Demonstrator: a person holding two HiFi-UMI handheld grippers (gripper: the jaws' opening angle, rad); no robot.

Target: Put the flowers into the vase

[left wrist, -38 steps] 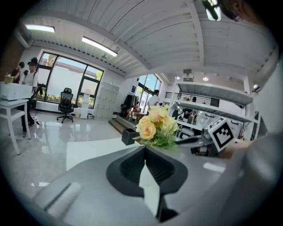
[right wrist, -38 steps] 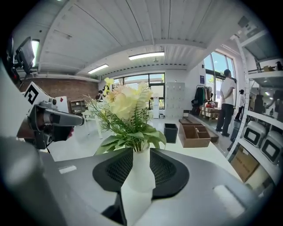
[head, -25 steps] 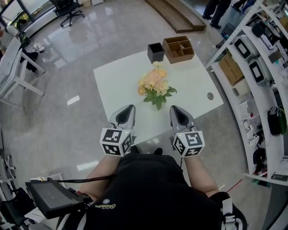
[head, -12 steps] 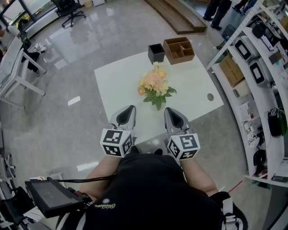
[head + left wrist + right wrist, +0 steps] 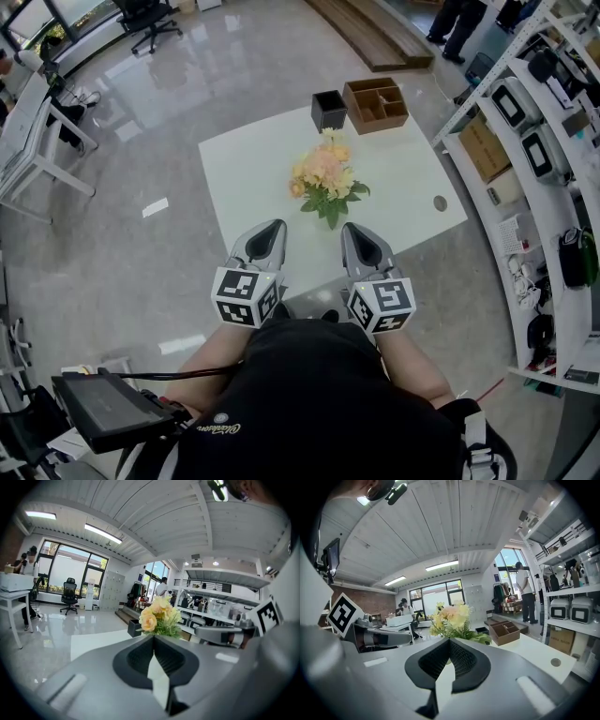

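A bunch of peach and yellow flowers (image 5: pixel 323 178) with green leaves sits in the middle of the white table (image 5: pixel 244 169); it also shows in the left gripper view as flowers (image 5: pixel 158 617) and in the right gripper view as flowers (image 5: pixel 451 619). A black square vase (image 5: pixel 328 109) stands at the table's far edge. My left gripper (image 5: pixel 272 226) and right gripper (image 5: pixel 352 229) hover side by side over the near edge, short of the flowers. Both are shut with nothing between the jaws, as the left gripper (image 5: pixel 153 637) and right gripper (image 5: pixel 449 641) views show.
A wooden compartment box (image 5: pixel 375 103) stands right of the vase. The table has a round hole (image 5: pixel 440 202) near its right corner. Shelves with appliances (image 5: pixel 530 141) line the right side. A desk (image 5: pixel 33 141) stands at far left, and a tablet (image 5: pixel 108 408) sits by my left elbow.
My right gripper has shifted slightly left, closer to the left gripper. The left gripper, flowers and vase stay where they were.
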